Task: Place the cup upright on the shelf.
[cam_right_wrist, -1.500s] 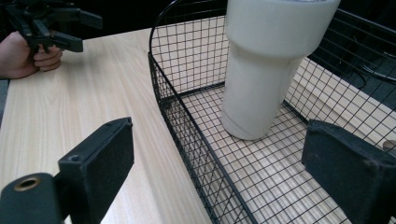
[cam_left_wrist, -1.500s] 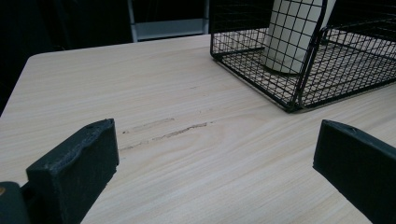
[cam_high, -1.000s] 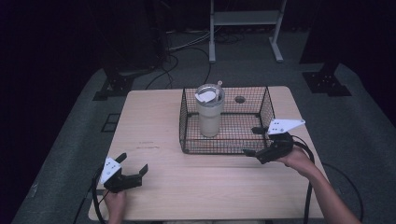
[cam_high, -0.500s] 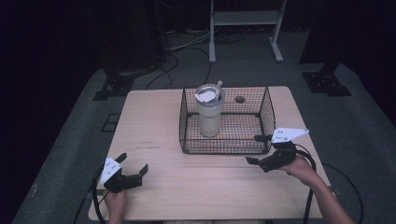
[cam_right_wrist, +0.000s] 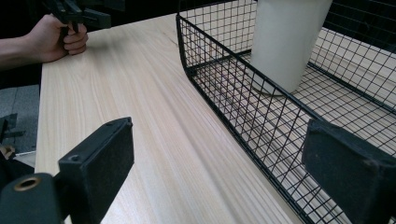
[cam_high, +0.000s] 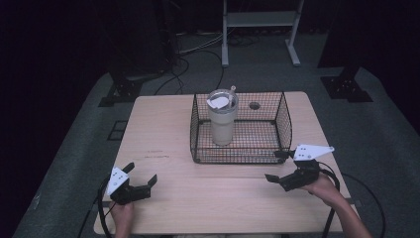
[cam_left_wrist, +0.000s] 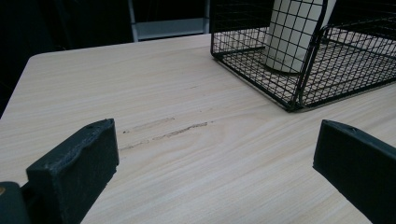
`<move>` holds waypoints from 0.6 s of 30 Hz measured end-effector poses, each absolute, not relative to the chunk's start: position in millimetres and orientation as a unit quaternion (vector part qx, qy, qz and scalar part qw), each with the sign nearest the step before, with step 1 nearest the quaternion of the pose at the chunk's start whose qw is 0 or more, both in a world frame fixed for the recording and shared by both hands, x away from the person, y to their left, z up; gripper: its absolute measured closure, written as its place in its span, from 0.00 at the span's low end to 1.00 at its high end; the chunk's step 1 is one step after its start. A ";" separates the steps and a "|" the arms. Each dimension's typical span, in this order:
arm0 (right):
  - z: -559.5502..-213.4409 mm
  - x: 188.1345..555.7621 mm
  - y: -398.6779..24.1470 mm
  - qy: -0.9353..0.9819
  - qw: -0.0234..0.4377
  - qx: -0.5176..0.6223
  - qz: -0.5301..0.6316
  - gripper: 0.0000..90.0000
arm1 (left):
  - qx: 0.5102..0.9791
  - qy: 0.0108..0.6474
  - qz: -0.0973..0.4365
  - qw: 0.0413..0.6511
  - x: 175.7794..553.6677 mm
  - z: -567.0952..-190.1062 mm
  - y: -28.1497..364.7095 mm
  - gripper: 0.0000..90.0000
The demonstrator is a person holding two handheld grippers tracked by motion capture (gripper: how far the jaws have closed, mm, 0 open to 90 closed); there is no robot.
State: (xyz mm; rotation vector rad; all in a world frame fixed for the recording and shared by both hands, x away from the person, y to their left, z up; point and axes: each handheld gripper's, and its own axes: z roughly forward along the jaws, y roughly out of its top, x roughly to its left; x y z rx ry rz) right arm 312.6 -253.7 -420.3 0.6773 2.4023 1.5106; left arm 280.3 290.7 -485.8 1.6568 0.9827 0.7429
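Observation:
A black wire basket (cam_high: 237, 159) stands on the far middle of the wooden table (cam_high: 158, 129). Upright in its left part is a cream tumbler (cam_high: 222, 124) with a lid and straw. My left gripper (cam_high: 142, 172) rests open near the table's front left corner, far from the basket. My right gripper (cam_high: 274, 166) is open just in front of the basket's front right corner, holding nothing. In the left gripper view, the gripper (cam_left_wrist: 215, 158) faces the basket (cam_left_wrist: 261, 79) and tumbler (cam_left_wrist: 292, 32). The right gripper view has the gripper (cam_right_wrist: 219, 177) beside the basket wall (cam_right_wrist: 233, 107), the tumbler (cam_right_wrist: 287, 42) behind it.
A round hole (cam_high: 254, 105) in the tabletop lies under the basket's far right. A metal stand (cam_high: 257, 29), cables and dark bases sit on the floor beyond the table. Bare tabletop lies between the two grippers. The person's other hand (cam_right_wrist: 51, 37) appears far off in the right gripper view.
My right gripper has drawn back from the basket's right side toward the table's front edge. The left gripper has stayed put.

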 end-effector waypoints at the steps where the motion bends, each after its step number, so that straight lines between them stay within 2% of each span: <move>1: -421.2 311.6 -254.5 0.817 0.111 0.231 0.516 0.10 | 0.689 0.409 0.309 0.513 280.3 -485.8 290.7 0.00; 18: -444.4 293.7 -263.3 0.810 0.125 0.252 0.515 0.10 | 0.688 0.410 0.309 0.513 280.6 -485.9 290.5 0.00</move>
